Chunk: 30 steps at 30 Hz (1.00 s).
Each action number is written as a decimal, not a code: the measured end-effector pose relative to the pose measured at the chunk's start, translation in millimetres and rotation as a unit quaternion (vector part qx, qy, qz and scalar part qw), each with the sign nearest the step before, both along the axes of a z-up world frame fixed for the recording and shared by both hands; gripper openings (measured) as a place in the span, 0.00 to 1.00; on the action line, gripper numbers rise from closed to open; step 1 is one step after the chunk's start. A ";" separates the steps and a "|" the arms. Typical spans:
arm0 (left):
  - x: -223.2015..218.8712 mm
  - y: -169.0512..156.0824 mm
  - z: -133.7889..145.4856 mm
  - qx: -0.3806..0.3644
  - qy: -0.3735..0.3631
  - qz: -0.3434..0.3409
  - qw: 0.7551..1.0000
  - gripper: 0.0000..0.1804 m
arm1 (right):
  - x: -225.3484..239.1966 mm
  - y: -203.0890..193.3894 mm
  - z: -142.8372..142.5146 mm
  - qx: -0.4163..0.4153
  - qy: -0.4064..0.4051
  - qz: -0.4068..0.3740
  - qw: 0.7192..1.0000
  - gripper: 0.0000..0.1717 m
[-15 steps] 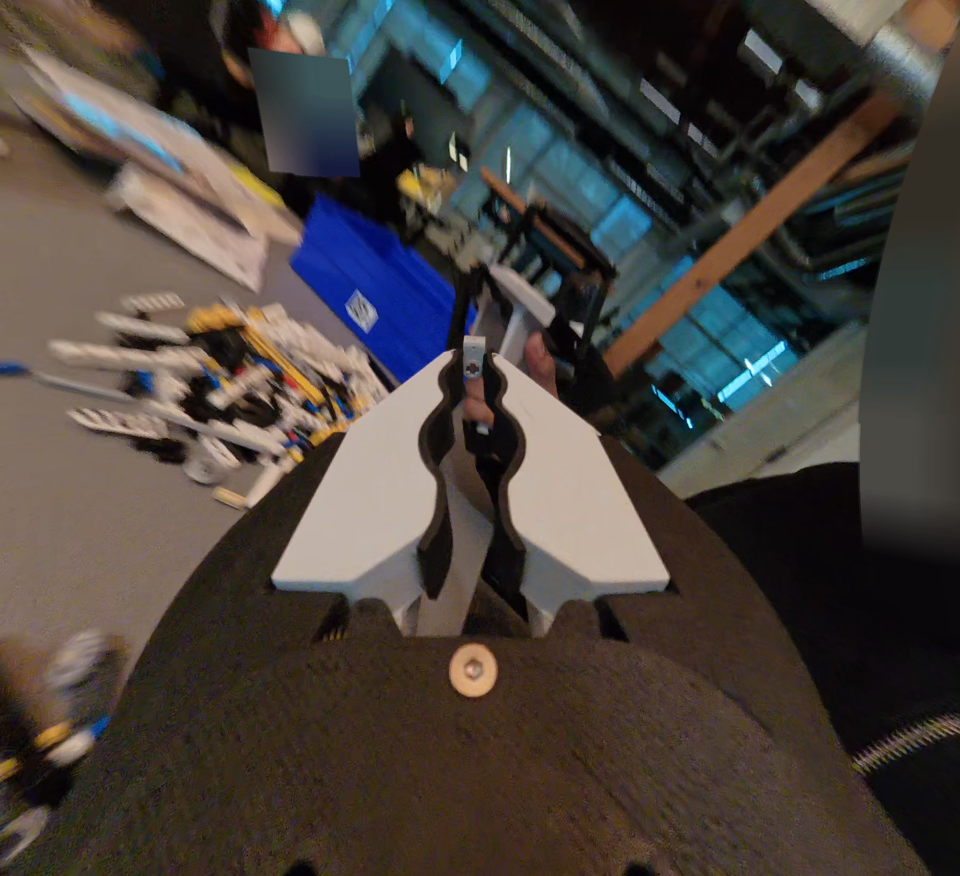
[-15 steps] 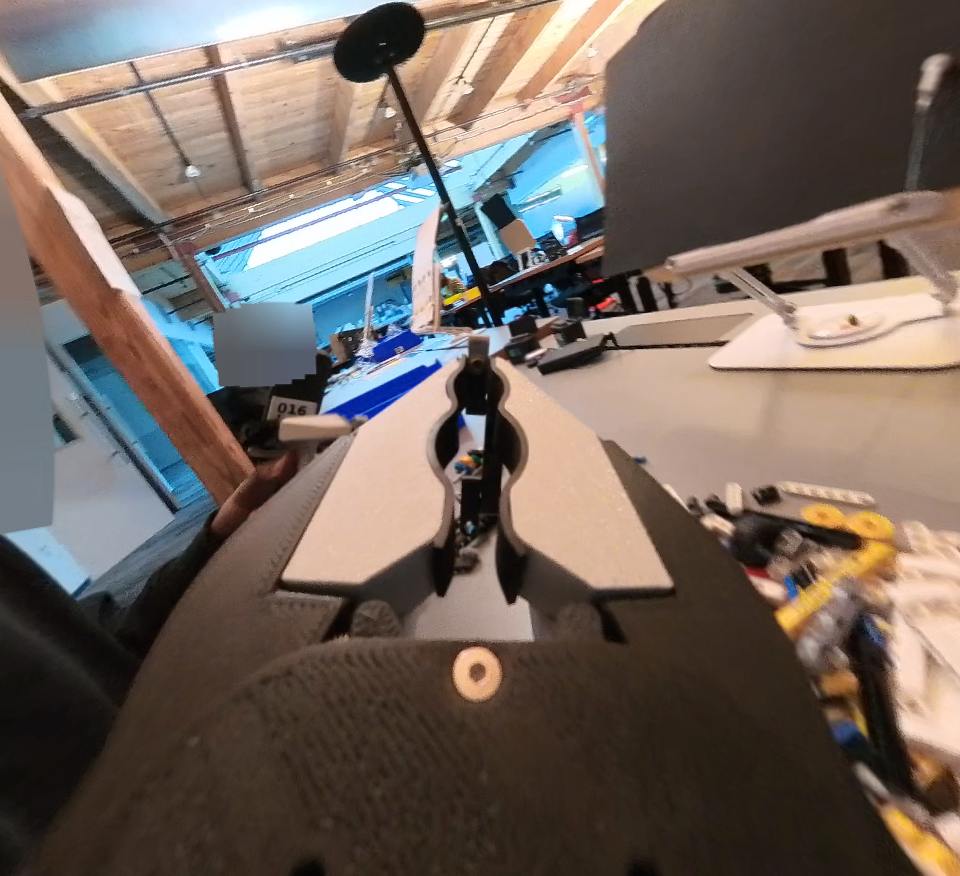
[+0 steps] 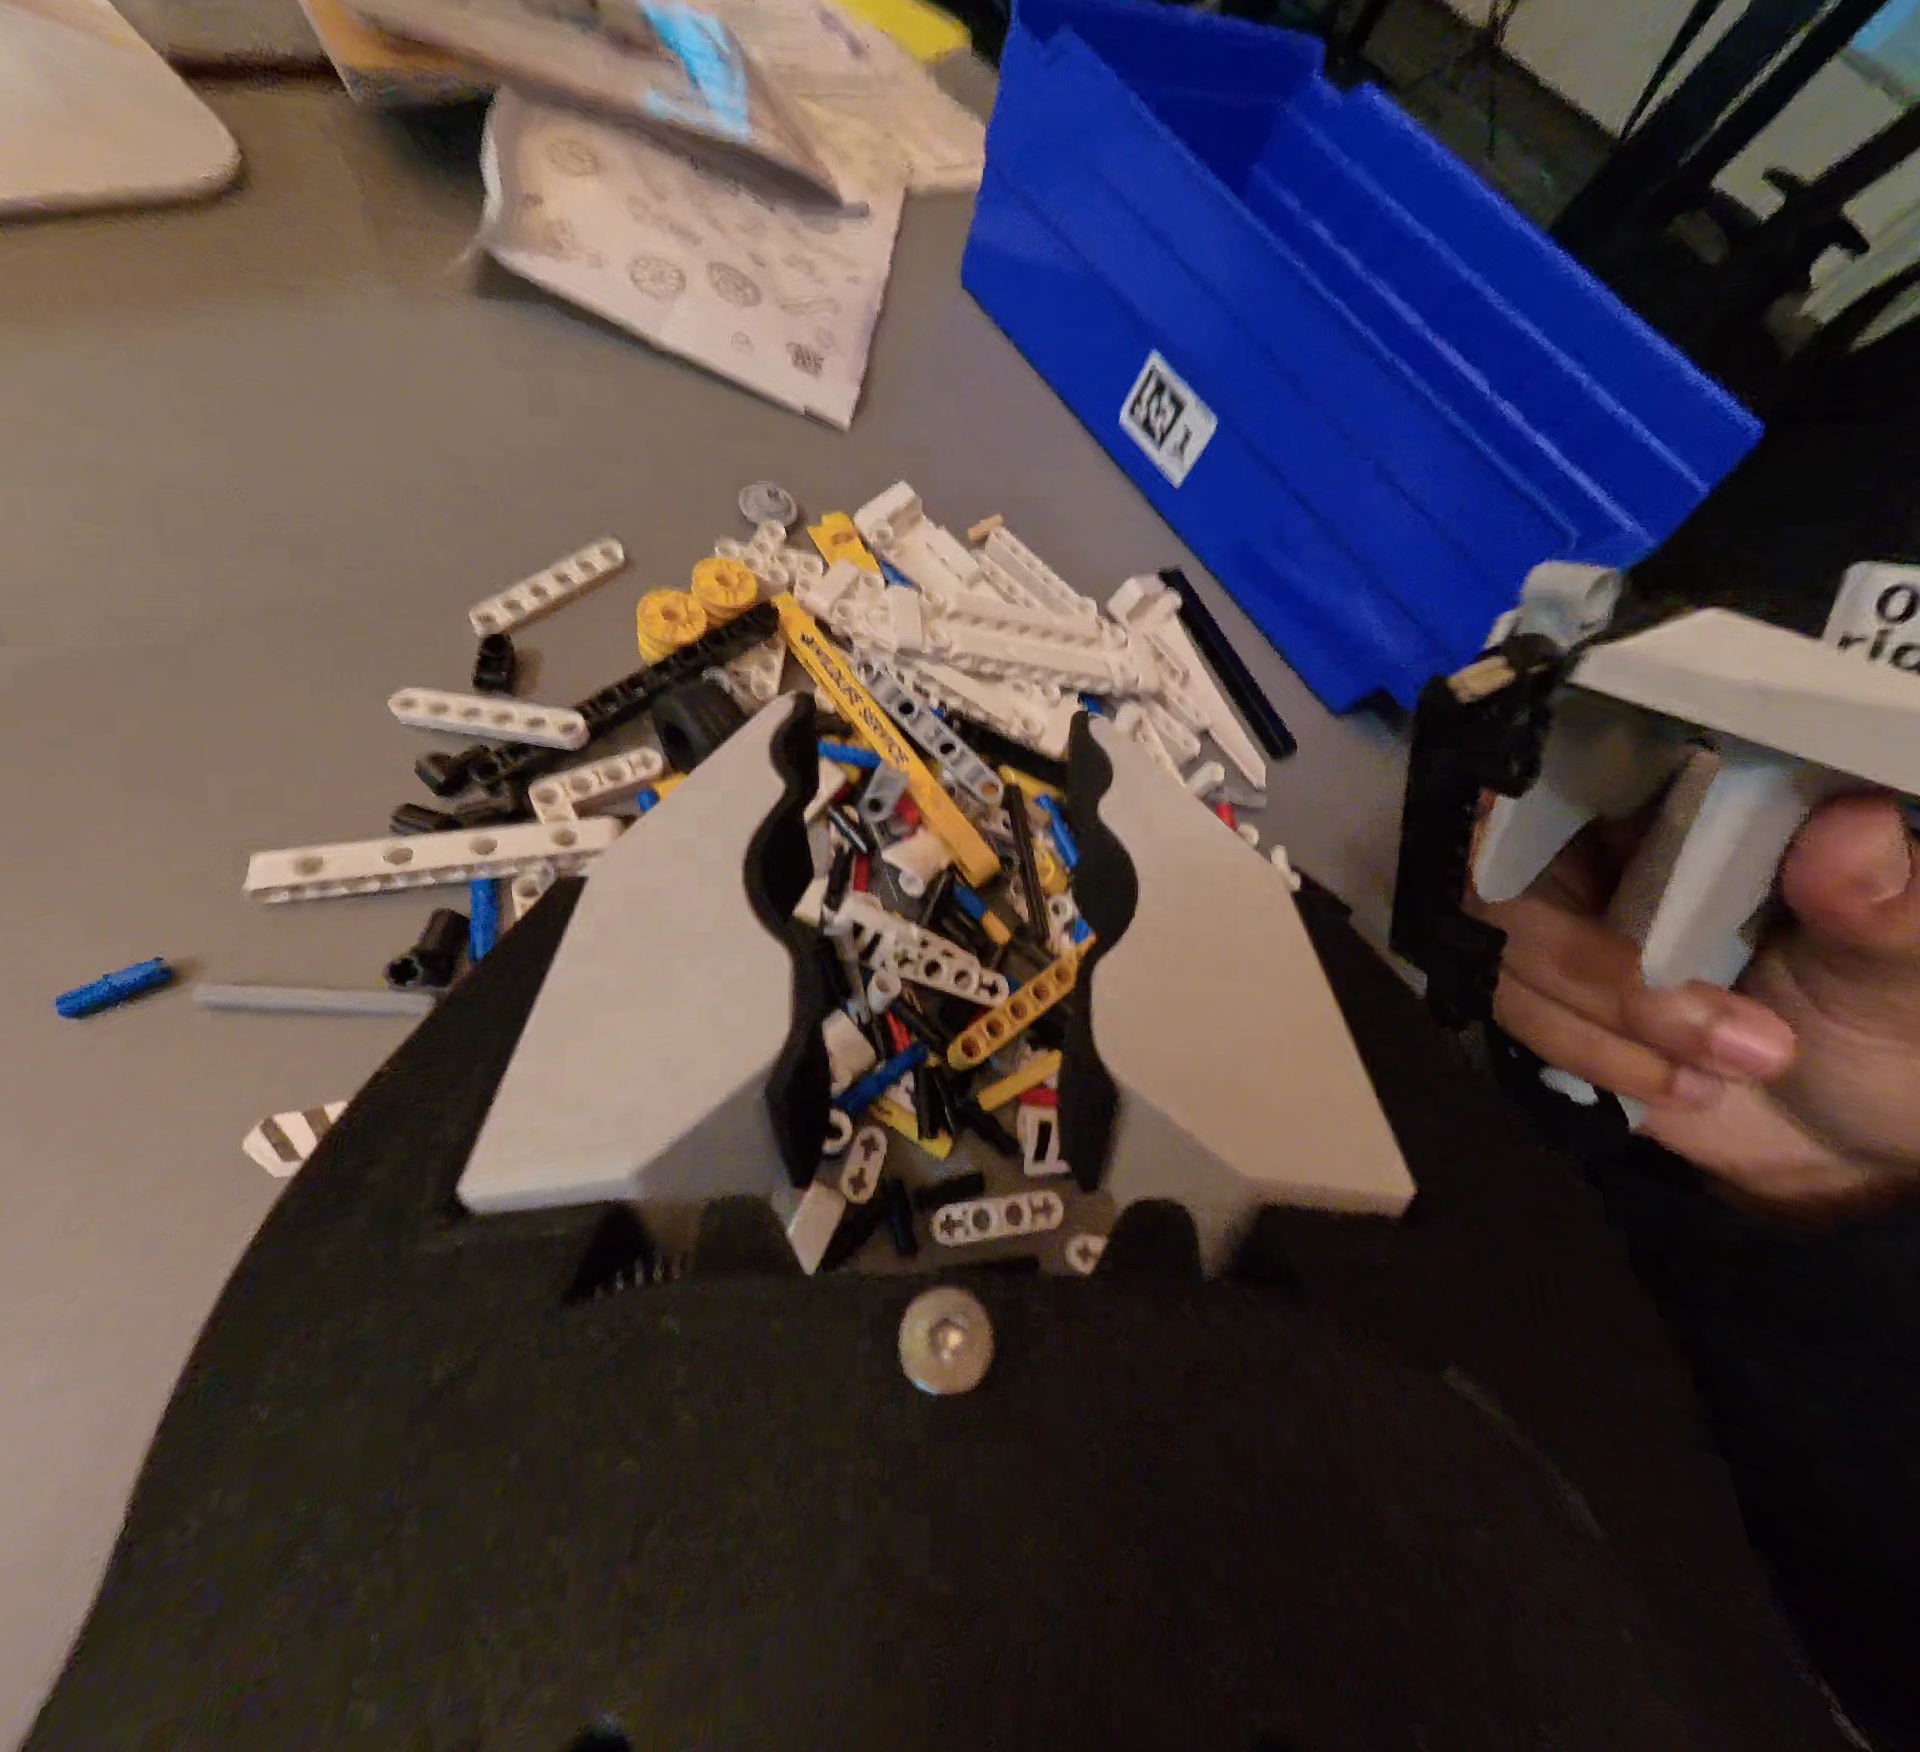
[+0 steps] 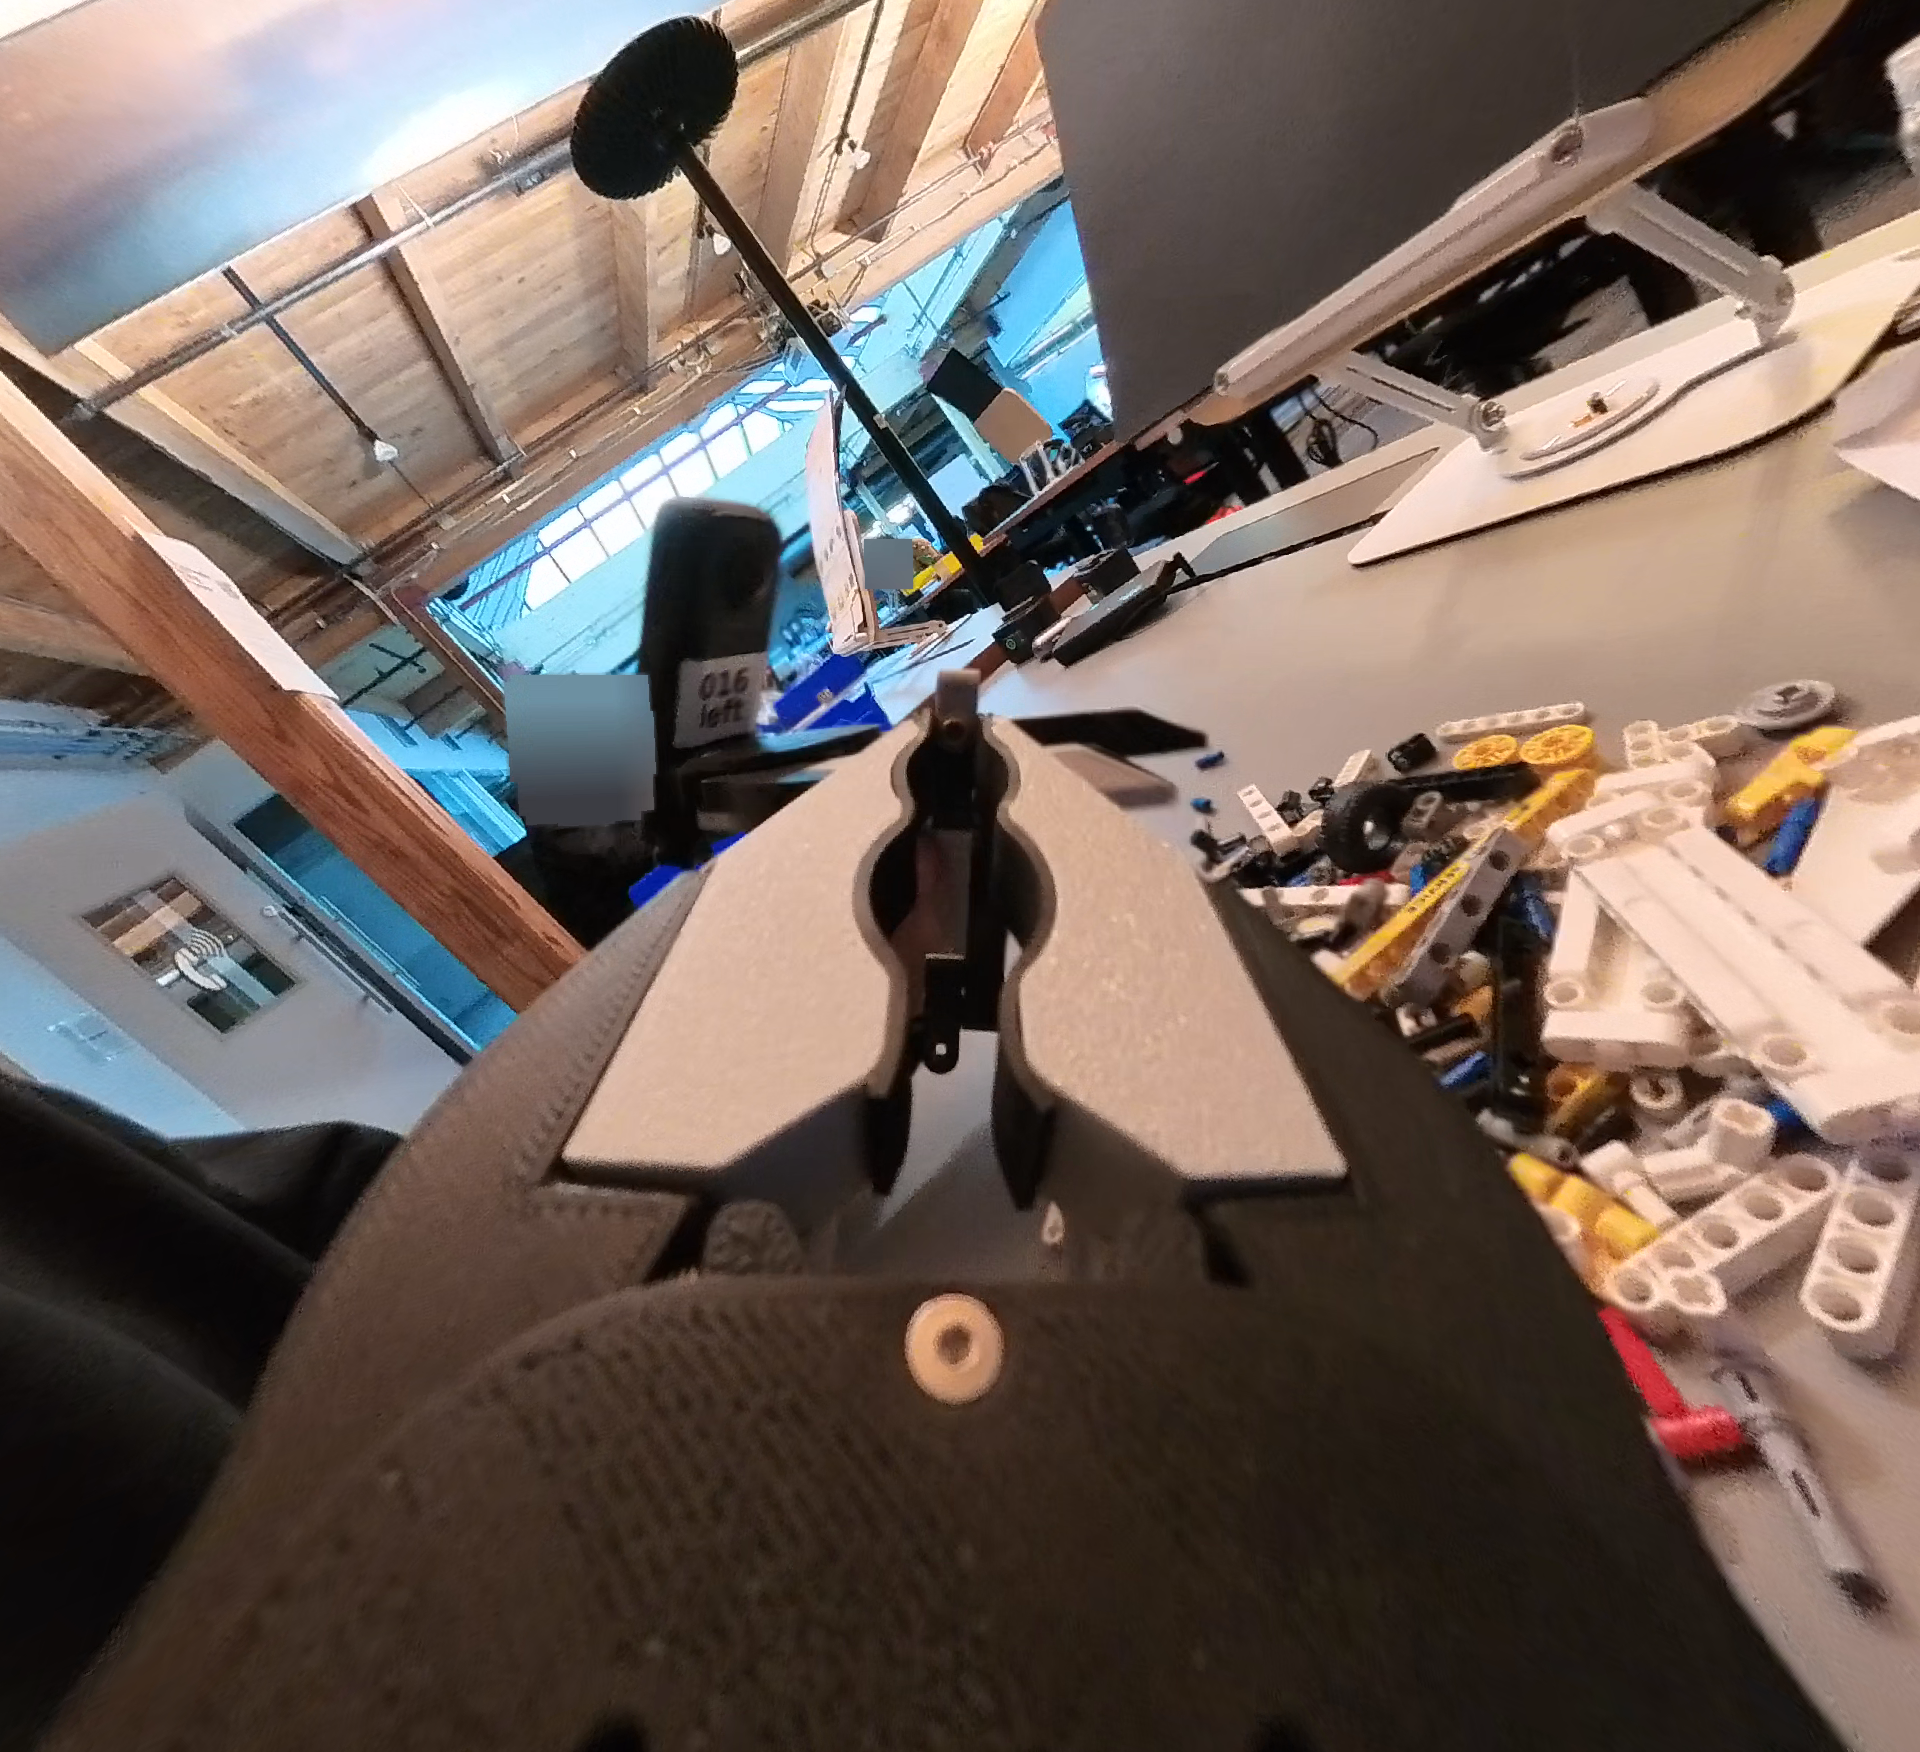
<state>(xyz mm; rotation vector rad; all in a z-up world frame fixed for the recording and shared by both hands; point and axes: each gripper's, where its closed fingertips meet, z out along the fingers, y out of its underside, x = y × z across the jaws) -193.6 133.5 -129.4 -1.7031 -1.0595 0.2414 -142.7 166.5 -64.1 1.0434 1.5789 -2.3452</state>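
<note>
While the left gripper point(image 3: 940, 736) hangs with its jaws spread and nothing between the pads, the pile of white, yellow and black building pieces point(image 3: 935, 632) lies right beneath it on the grey table point(image 3: 260, 476). Just to its right, a hand point(image 3: 1714, 1027) holds the right gripper point(image 4: 956, 736), whose pads are clamped on a slim black-and-grey part point(image 4: 954, 694) raised clear of the pile. Farther off stand a blue bin point(image 3: 1351, 331) and printed sheets point(image 3: 707, 268). Half a second earlier the left jaws were closed and tilted upward; the right grip looks unchanged.
</note>
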 end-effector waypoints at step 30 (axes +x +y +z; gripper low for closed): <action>129.4 -10.0 119.9 0.361 0.054 -0.172 0.915 0.07 | 70.9 -55.5 61.0 -0.119 0.047 0.178 0.976 0.05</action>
